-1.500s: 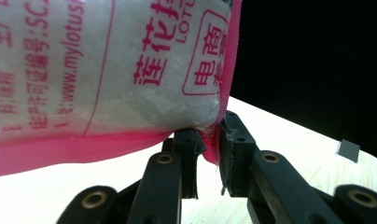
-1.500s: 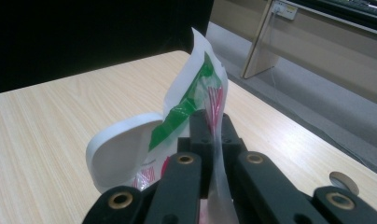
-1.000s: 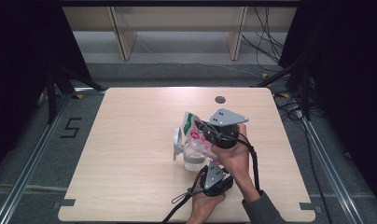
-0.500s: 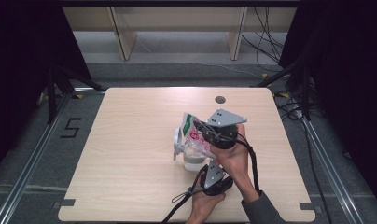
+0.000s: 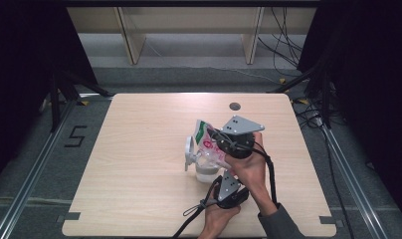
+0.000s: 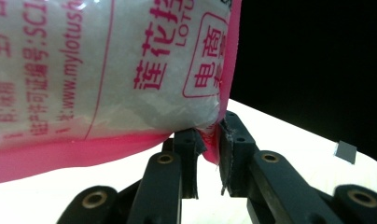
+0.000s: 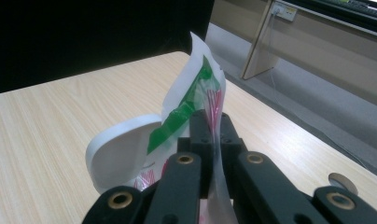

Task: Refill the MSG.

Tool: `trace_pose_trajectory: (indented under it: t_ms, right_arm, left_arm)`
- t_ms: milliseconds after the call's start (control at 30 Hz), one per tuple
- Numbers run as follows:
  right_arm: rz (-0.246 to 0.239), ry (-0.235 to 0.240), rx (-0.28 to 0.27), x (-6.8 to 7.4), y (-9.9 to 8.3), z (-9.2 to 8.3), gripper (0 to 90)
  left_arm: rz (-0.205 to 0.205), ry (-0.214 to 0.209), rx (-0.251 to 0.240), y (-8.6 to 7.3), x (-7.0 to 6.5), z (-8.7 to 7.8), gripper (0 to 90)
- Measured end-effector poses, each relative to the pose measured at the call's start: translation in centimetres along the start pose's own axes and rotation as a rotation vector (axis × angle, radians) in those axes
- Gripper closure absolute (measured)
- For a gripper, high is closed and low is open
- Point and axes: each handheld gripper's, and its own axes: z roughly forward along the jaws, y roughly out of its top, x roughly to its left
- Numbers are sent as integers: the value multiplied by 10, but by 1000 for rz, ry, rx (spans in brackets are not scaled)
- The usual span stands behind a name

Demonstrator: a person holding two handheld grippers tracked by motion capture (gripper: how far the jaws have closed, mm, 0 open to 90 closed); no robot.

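1. At the left of the group in the high view stands a clear container with a white hinged lid flipped open. It sits on the bench, just beside the hands, and white grains lie at its bottom.
2. Above it hangs the pink-printed sugar bag, tilted over the container mouth, probably so that the content can pour in.
3. The left gripper is clamped on the lower pink corner of the bag; I think it lifts the bottom for pouring.
4. The right gripper is closed tightly on the thin upper edge near the green stripe, and steadies the bag.
5. The left gripper view shows red print and white grains inside the bag. The right gripper view shows the open lid from the side.
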Motion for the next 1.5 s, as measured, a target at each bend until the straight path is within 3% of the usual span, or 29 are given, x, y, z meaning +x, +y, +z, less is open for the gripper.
trace_pose_trajectory:
  t_ms: [400,433,567,600,733,833,867,1333,1400,1500]
  right_arm:
    - [-15,-2,-3,0,1,0,898]
    - [8,1,8,1,1,0,898]
    - [-14,3,-3,1,1,0,898]
    - [-32,-16,-16,0,1,0,898]
    - [18,0,2,3,1,0,898]
    - [-15,-11,-12,1,1,0,898]
    - [-7,4,-2,2,1,0,898]
    - [-25,-13,-11,2,2,0,897]
    - [-7,0,2,3,2,0,897]
    - [-26,-12,-11,3,2,0,898]
  left_arm:
    - [-2,-2,-4,0,0,0,782]
    - [-2,0,-5,0,0,0,782]
    - [-2,-1,-7,0,0,1,782]
    - [-3,0,-8,0,0,1,782]
    - [-4,-1,-9,0,0,1,782]
    - [-5,0,-9,1,0,2,782]
    - [-6,0,-9,1,0,2,782]
    - [-2,3,-16,1,-1,2,781]
    - [-7,1,-16,2,-1,3,781]
    - [-3,5,-16,2,-1,2,781]
